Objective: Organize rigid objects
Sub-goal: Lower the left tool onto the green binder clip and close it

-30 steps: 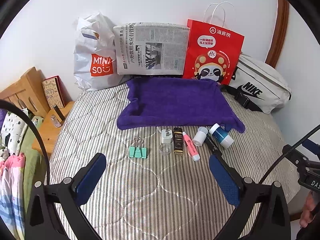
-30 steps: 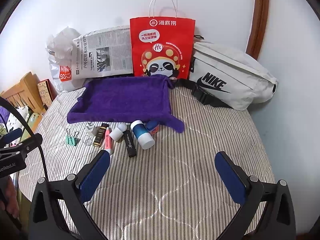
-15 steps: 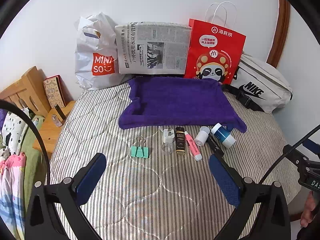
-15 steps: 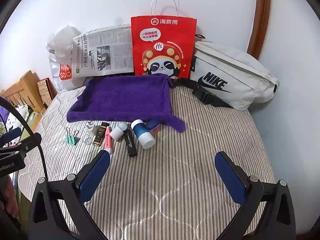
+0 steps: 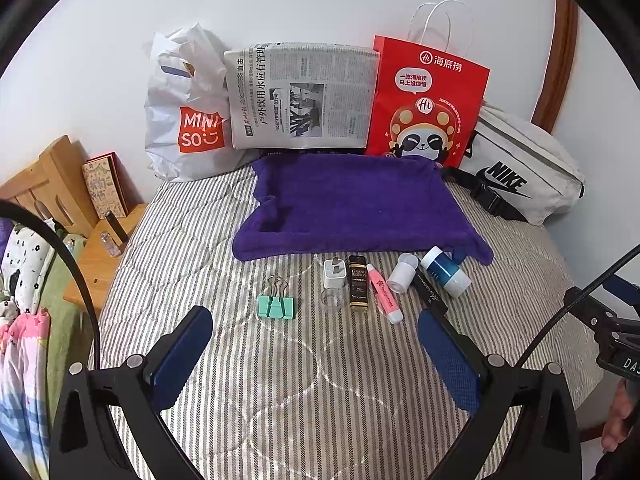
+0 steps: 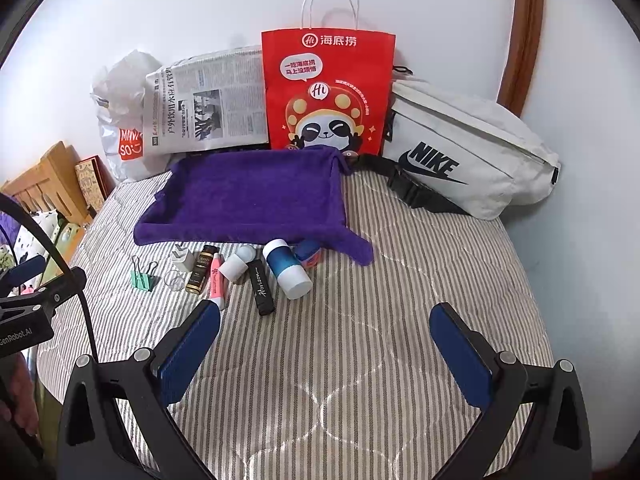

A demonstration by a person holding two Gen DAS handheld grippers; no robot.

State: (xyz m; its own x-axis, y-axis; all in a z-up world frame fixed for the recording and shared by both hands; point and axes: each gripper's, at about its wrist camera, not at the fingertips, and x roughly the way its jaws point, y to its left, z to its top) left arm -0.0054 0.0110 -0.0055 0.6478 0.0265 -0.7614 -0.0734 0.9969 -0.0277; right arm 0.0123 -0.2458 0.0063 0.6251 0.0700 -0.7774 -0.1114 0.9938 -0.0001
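Small things lie in a row across the middle of the frame, on the striped bedcover (image 5: pixel 280 380) just below the purple towel (image 5: pixel 352 208): a green binder clip (image 5: pixel 276 306), a white charger plug (image 5: pixel 335 273), a dark little bottle (image 5: pixel 358 289), a pink marker (image 5: pixel 383 293), a black tube (image 6: pixel 261 287) and a blue-and-white bottle (image 6: pixel 286 268). We hold our left gripper (image 5: pixel 316 344) and right gripper (image 6: pixel 326 334) wide open, empty, low in frame. Something red and blue (image 6: pixel 309 254), perhaps a small tin, sits half hidden at the towel's edge.

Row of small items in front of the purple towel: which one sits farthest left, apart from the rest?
The mint-green binder clip, with its wire handles pointing toward the purple towel. A clear gap of striped bedding separates it from the white charger plug and the others.
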